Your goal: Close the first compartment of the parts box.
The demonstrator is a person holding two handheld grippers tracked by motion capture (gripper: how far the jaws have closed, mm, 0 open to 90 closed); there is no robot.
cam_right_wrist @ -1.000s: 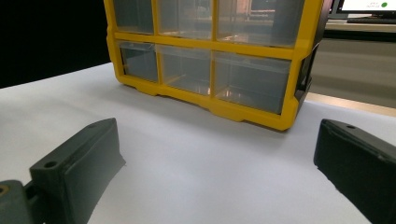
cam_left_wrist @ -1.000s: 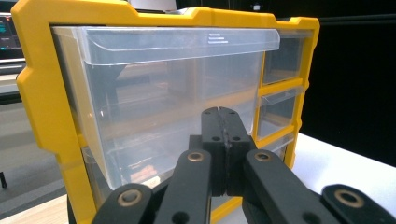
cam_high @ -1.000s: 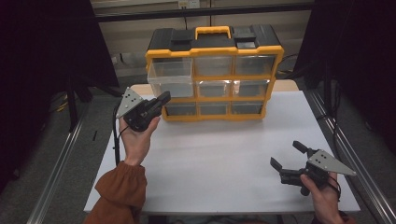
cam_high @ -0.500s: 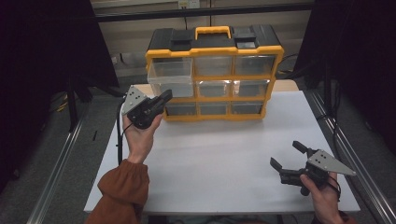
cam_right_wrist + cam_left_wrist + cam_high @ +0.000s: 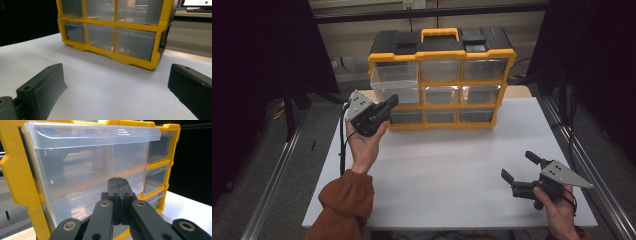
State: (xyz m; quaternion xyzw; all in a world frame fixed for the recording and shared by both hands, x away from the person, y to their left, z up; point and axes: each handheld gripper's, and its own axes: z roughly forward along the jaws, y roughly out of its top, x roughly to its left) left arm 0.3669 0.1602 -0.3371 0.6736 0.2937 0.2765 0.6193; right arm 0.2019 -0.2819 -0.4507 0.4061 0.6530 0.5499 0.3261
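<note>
Hovering left gripper, jaws together, right at the pulled-out clear drawer (top-left of the yellow organizer, desk's far edge). Right gripper near the front-right corner, jaws apart, empty.

Glossy clear plastic drawer, yellow plastic organiser frame, matt black tongs, matt white table

Lab bench: white table, metal rails, black curtains.
</note>
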